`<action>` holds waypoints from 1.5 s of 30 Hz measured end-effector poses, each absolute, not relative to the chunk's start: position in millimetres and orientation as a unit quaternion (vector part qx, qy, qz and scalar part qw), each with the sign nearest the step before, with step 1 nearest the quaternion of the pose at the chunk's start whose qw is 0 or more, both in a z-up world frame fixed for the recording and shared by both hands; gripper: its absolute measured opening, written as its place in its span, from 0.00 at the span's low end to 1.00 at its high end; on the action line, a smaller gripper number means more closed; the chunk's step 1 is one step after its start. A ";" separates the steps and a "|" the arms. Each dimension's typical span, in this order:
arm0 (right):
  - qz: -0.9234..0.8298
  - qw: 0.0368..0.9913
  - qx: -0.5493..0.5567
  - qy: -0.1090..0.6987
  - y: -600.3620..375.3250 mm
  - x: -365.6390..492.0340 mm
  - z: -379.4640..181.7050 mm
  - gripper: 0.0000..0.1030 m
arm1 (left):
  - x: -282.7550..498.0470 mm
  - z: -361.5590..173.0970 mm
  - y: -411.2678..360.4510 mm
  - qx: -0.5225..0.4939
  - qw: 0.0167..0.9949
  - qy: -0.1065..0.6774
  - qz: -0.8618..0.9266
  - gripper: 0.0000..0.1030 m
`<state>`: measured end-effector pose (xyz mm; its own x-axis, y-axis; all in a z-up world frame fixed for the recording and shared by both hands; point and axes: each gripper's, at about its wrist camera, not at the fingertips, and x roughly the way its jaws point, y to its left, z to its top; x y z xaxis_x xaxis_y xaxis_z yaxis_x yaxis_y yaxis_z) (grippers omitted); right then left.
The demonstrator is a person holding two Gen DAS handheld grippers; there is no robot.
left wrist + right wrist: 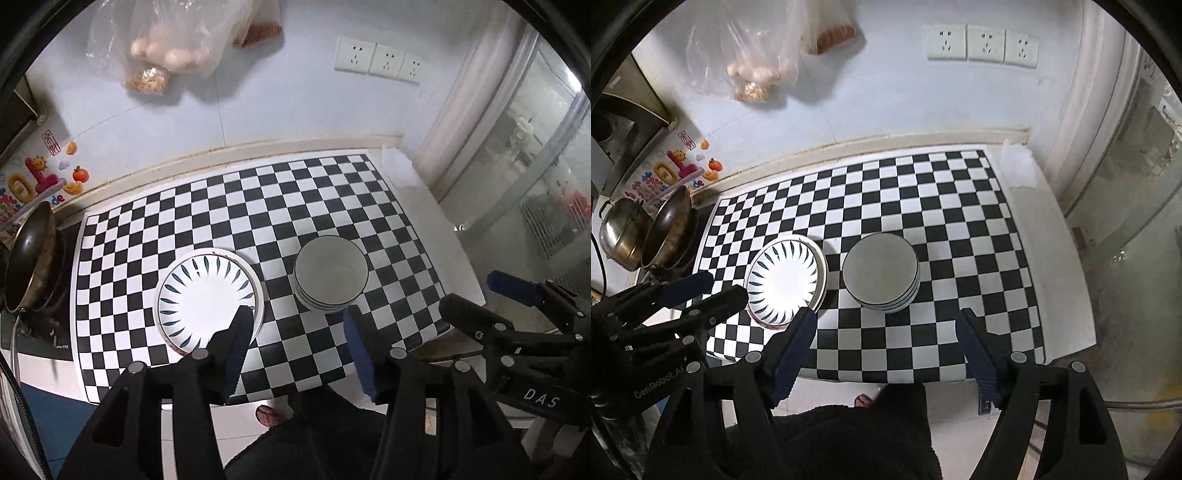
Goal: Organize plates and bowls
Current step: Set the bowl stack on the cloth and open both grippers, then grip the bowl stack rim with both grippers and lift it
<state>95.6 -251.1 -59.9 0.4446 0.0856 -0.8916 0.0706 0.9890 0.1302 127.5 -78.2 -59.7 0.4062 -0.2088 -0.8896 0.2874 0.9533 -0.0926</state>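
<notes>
On the checkered surface [332,192] a stack of plates [207,295] with blue leaf marks around the rim sits left of a stack of bowls [330,273]; the two stacks stand apart, both upright and opening upward. Being round, neither shows a long axis. The left gripper [295,317] hovers at the near edge, fingers spread wide and empty, the left fingertip overlapping the plates' near rim in view, the bowls just beyond the right fingertip. The right gripper [886,317] is likewise open and empty, both stacks lying beyond its fingers. Only the right wrist view shows a steel pot [618,236] beside the wok [670,232] at far left.
</notes>
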 end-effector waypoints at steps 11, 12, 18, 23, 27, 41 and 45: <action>0.000 0.849 0.093 0.521 -267.6 99.4 -62.2 0.84 | 143.4 -78.5 -81.6 0.016 0.822 0.551 -0.144 0.47; 0.002 0.847 0.100 0.521 -270.7 102.9 -67.0 0.85 | 148.0 -84.9 -82.4 0.011 0.816 0.559 -0.145 0.47; 0.023 0.818 0.185 0.545 -304.7 138.9 -128.2 0.88 | 199.5 -151.6 -81.4 -0.060 0.762 0.630 -0.136 0.47; 0.032 0.766 0.271 0.582 -336.1 171.5 -203.8 0.88 | 243.5 -212.7 -84.6 -0.117 0.705 0.686 -0.134 0.47; 0.039 0.730 0.318 0.604 -349.2 193.4 -257.5 0.88 | 270.8 -250.9 -98.9 -0.121 0.673 0.718 -0.129 0.47; 0.085 0.657 0.391 0.639 -338.9 236.0 -356.2 0.76 | 307.7 -325.0 -127.6 -0.107 0.590 0.781 -0.174 0.49; 0.094 0.647 0.393 0.647 -331.1 245.5 -371.0 0.64 | 312.6 -329.0 -131.5 -0.112 0.581 0.783 -0.193 0.50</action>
